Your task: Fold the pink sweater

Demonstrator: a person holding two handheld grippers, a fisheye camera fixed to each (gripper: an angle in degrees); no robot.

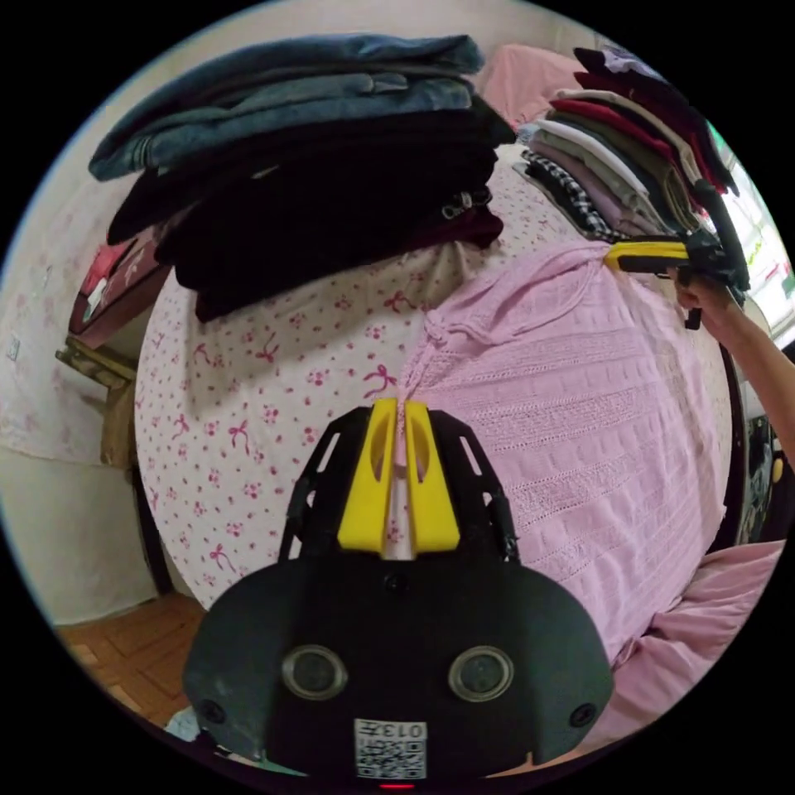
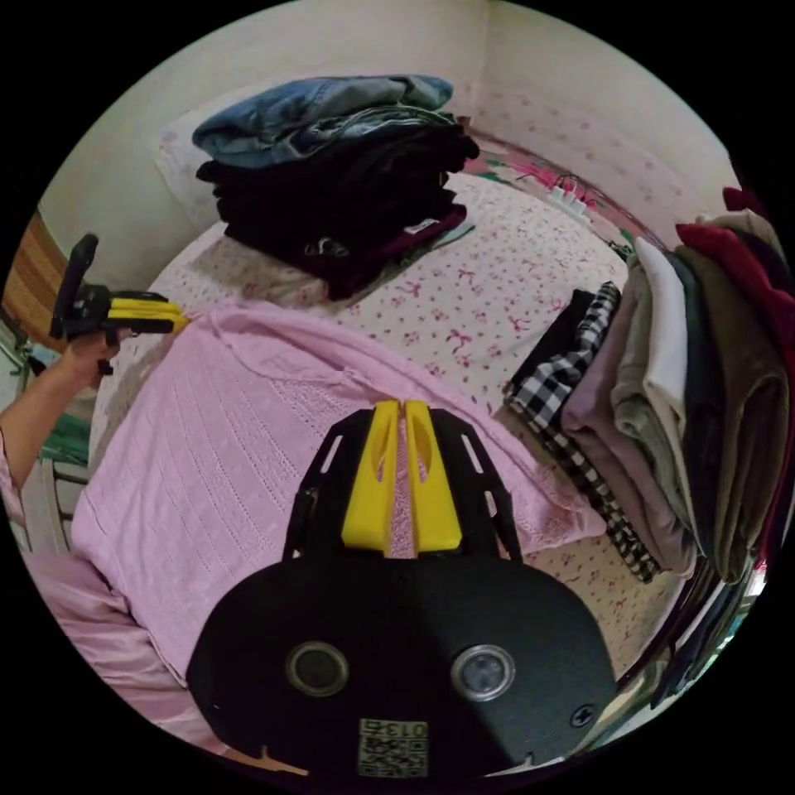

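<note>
On a bed with a white bow-print sheet [image 1: 248,397], textured pink knit sweater [image 1: 563,431] spread flat between two stacks of folded clothes [image 2: 348,174], yellow-jawed left gripper [image 1: 400,406] and right gripper [image 2: 401,407] each clamped narrow on a sweater edge

Left hand-held gripper [image 1: 401,407] and right hand-held gripper [image 2: 401,407] both clamped closed.
</note>
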